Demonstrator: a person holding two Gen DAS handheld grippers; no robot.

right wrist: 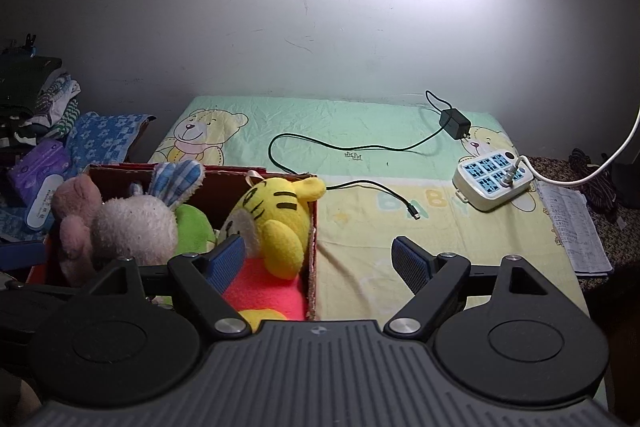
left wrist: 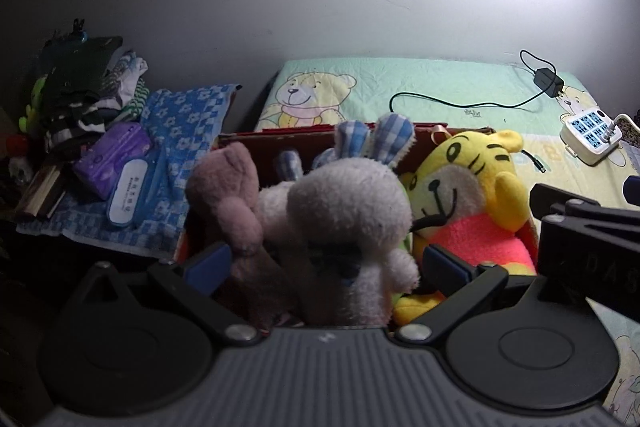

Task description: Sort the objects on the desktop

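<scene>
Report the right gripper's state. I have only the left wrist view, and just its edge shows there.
Observer: The right gripper is open and empty. In its own view, the jaws straddle the red box's right wall.
Operator: Check beyond the power strip.
Observer: Printed paper lies right of the power strip, just off the mat.
Operator: Name what sits between rabbit and tiger.
Observer: A green plush is wedged between the rabbit and the tiger.
</scene>
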